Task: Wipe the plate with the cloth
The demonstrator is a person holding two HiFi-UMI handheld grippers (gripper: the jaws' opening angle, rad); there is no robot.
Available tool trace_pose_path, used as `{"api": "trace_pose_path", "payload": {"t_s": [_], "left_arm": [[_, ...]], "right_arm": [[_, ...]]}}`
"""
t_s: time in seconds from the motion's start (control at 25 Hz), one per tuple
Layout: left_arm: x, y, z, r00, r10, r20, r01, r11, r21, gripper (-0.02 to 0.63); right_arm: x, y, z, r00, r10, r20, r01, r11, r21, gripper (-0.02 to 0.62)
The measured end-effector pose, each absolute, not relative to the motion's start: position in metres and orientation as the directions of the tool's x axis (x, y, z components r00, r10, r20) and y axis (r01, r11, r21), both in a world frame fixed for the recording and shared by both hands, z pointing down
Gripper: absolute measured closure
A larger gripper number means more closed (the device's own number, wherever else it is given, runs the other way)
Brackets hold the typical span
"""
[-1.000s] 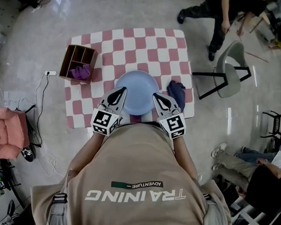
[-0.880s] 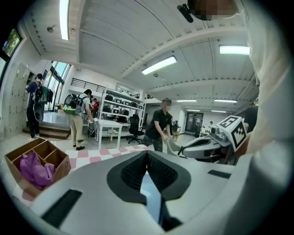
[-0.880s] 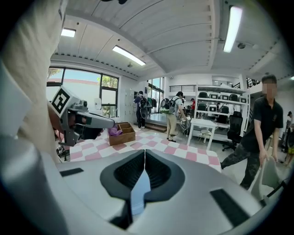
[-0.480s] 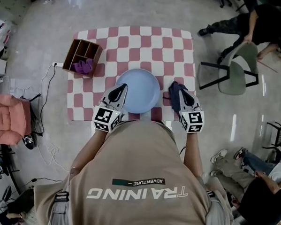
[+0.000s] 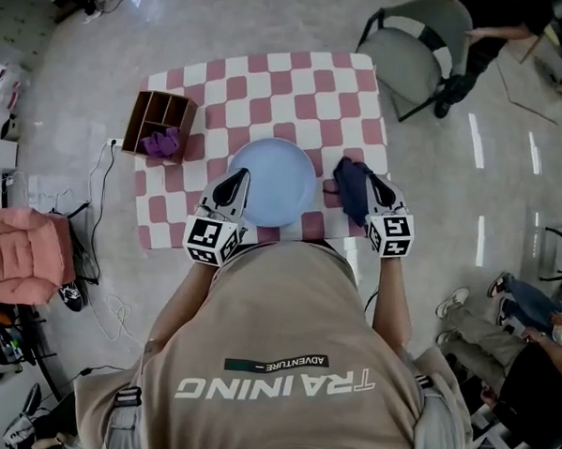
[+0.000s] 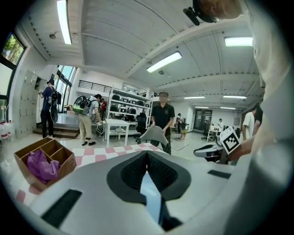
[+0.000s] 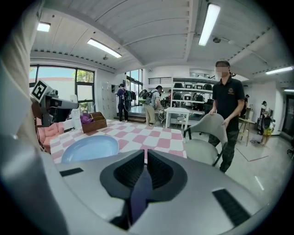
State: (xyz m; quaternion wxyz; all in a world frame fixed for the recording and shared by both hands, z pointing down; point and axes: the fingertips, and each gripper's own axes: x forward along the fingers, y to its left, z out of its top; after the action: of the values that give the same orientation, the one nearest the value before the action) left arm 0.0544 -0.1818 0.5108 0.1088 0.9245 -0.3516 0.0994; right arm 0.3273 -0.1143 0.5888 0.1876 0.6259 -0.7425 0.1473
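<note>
A light blue plate (image 5: 272,181) lies on the pink-and-white checked table (image 5: 269,87), near its front edge. A crumpled dark blue cloth (image 5: 350,187) lies just right of the plate. My left gripper (image 5: 232,188) is shut, its tips at the plate's left near rim; light blue shows through the slot behind its tips (image 6: 147,153). My right gripper (image 5: 378,190) is shut too and sits on the cloth's right side. Dark blue fills the slot behind its tips (image 7: 145,153), and the plate (image 7: 89,148) lies to their left.
A wooden divided box (image 5: 157,123) holding a purple cloth stands at the table's left edge. A grey chair (image 5: 417,48), with a person holding its back, stands off the far right corner. A pink cushion (image 5: 21,252) lies on the floor at left.
My right gripper has swung right, from the plate's near right rim to over the dark blue cloth. The left gripper has stayed by the plate. The chair behind has shifted.
</note>
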Motion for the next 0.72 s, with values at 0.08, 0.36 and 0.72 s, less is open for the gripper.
{"api": "trace_pose_path", "payload": {"t_s": [0.08,0.36,0.72], "left_arm": [[0.055,-0.181,0.511,0.732,-0.626,0.268,-0.671,-0.730,0.130,0.594],[0.047,-0.177,0.514,0.721,-0.628,0.293,-0.680,-0.723,0.122,0.594],[0.029,-0.176,0.514,0.694,-0.655,0.298,-0.707,-0.699,0.109,0.594]], "right_arm": [[0.325,-0.114,0.597,-0.156,-0.867,0.473,-0.984,0.181,0.006,0.575],[0.319,-0.112,0.636,-0.193,-0.819,0.540,-0.979,0.196,-0.052,0.322],[0.319,-0.110,0.681,-0.173,-0.764,0.621,-0.983,0.176,-0.057,0.324]]}}
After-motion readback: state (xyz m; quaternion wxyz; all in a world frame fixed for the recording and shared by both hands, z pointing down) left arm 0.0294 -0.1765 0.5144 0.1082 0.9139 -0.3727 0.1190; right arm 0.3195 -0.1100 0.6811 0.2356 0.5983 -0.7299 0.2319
